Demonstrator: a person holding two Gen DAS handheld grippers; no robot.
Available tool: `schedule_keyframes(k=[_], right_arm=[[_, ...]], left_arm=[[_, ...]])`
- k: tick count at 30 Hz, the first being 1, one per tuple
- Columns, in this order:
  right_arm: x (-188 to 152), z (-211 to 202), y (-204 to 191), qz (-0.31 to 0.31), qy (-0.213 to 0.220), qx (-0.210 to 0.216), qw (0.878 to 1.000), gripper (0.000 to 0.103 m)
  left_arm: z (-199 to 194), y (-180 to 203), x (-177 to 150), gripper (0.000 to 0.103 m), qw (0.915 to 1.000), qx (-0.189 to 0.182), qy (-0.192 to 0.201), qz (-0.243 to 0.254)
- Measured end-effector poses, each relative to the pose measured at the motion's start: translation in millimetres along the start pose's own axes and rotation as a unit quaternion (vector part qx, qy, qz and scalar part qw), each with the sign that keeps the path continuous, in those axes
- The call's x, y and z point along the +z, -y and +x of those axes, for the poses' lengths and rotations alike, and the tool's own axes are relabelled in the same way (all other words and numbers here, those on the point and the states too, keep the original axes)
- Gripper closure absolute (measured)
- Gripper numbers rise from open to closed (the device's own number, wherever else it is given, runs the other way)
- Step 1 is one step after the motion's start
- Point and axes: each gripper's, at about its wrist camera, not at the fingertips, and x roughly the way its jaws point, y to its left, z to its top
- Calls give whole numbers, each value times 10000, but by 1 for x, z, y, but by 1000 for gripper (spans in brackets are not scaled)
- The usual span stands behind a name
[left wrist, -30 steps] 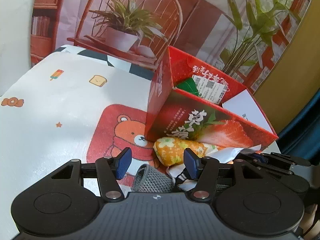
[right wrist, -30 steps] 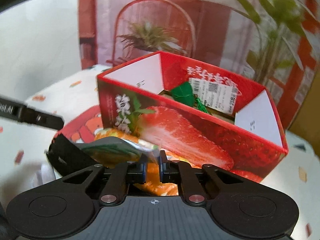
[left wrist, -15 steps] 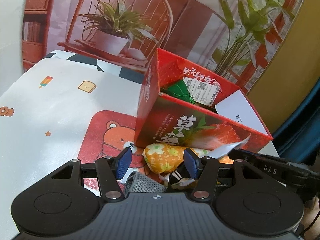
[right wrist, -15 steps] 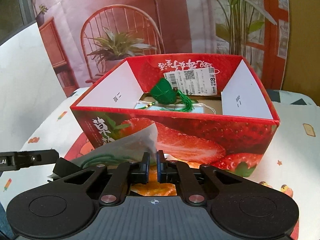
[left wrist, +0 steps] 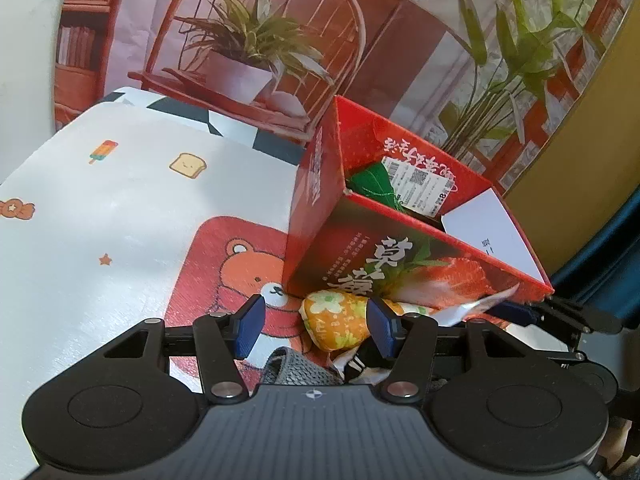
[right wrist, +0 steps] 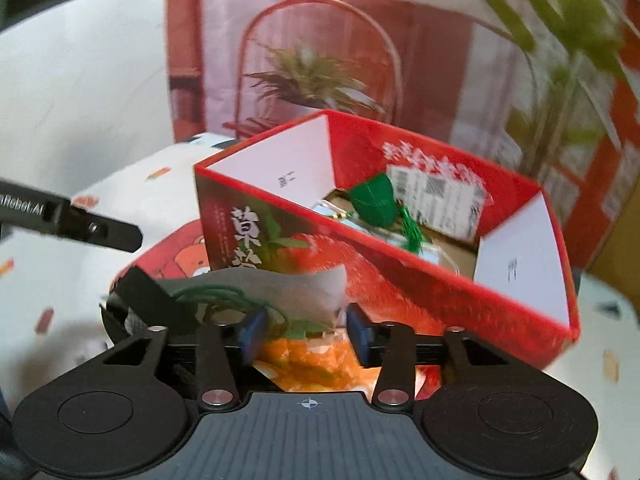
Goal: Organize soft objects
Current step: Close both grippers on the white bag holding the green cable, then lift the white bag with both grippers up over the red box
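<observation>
A red strawberry box (left wrist: 404, 256) stands on the bear mat, also in the right wrist view (right wrist: 400, 248); a green pouch (right wrist: 376, 200) with a tassel lies inside. An orange flowered soft pouch (left wrist: 340, 318) lies in front of the box, between the open jaws of my left gripper (left wrist: 316, 326). A grey knitted item (left wrist: 296, 368) lies just below it. My right gripper (right wrist: 306, 330) is open; a flat translucent packet (right wrist: 280, 292) with green print lies loose across its left finger, above the orange pouch (right wrist: 308, 360).
A white patterned tablecloth (left wrist: 100, 216) with a red bear mat (left wrist: 224, 272) covers the table. A printed backdrop of a chair and plants (left wrist: 256, 52) stands behind. The other gripper's black arm (right wrist: 72, 224) crosses the left side.
My right gripper has opened and let go of the translucent packet, which it was pinching before. The right view has swung and dropped lower. The left gripper has barely moved.
</observation>
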Motion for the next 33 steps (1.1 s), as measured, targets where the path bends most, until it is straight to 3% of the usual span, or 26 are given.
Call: schedule_keyframes(k=[3,4,5,6,12,19,23,33], right_arm=[[4,3,-5,-297,-14,106,9995,61],[4,3,-6,-331,-17,126,9994,72],[4,4,-6,-369,-36,80,9993,91],[4,5,-6,-354,-66,55,9993,95],[-2,2,7,340,20,3,9994,97],[-5,-6,29,1028,50,-515,9934,97],[-6,-10,36,1204,38,-729,9900,97],[-21,-9,55,1961,-95,-931,9761,97]], left_arm=[[2,-1,0,45,10000,-14,-34,-6],[2,-1,0,45,10000,-20,-45,-13],[2,-2,0,46,10000,-28,-52,-21],[3,-2,0,48,10000,-39,-60,-35],[4,-4,1,63,9998,-122,-98,-122],[5,3,0,64,9995,-297,-135,-50],[11,10,-1,70,9990,-369,-230,54],[19,25,14,70,9979,-523,-202,334]])
